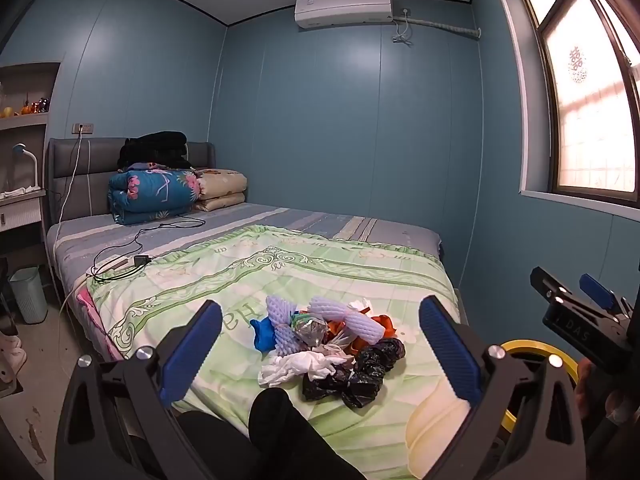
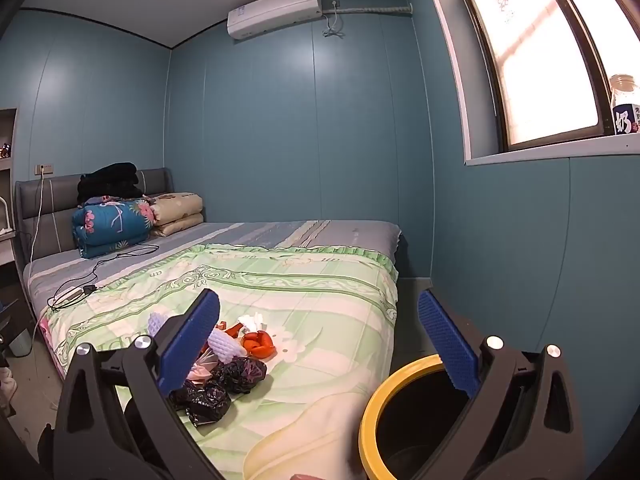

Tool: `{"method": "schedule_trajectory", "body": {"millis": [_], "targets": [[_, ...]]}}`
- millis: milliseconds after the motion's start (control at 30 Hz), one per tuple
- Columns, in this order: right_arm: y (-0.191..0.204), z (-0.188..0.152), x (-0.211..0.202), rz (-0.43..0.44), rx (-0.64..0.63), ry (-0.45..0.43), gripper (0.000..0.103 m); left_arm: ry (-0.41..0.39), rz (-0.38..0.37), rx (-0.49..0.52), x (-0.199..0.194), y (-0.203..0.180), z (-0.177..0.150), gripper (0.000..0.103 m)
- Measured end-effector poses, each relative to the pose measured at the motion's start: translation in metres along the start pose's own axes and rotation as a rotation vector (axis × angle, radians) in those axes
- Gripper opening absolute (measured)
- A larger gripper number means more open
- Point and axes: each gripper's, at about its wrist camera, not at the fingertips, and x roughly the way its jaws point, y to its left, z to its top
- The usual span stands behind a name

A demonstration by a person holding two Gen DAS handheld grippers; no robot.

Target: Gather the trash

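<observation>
A heap of trash lies on the green bedspread near the bed's foot: purple foam fruit nets, crumpled white tissue, black plastic bags, orange and blue scraps, a foil wrapper. My left gripper hangs open above and in front of the heap, with nothing between its blue pads. In the right wrist view the same heap sits lower left. My right gripper stands open and empty, its right finger over a yellow-rimmed black bin beside the bed. The right gripper also shows at the right edge of the left wrist view.
Folded quilts and dark clothes are stacked at the headboard. A power strip with cables lies on the bed's left side. A pale basket stands on the floor at left. A window and sill lie to the right, with a jar.
</observation>
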Motion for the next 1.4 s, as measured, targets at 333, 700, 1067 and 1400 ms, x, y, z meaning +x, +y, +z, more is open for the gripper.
{"method": "schedule_trajectory", "body": {"millis": [333, 700, 1067, 1400], "targets": [[0.002, 0.001, 0.001, -0.001, -0.005, 0.004, 0.095, -0.004, -0.001, 0.000, 0.000, -0.001, 0.000, 0.095], [0.001, -0.002, 0.004, 0.002, -0.006, 0.007, 0.095, -0.001, 0.000, -0.003, 0.002, -0.002, 0.000, 0.095], [0.004, -0.001, 0.003, 0.001, -0.007, 0.011, 0.095, 0.001, -0.002, -0.003, 0.004, 0.000, -0.001, 0.095], [0.005, -0.002, 0.004, -0.001, -0.008, 0.013, 0.095, 0.002, -0.002, -0.002, 0.003, -0.001, -0.001, 0.095]]}}
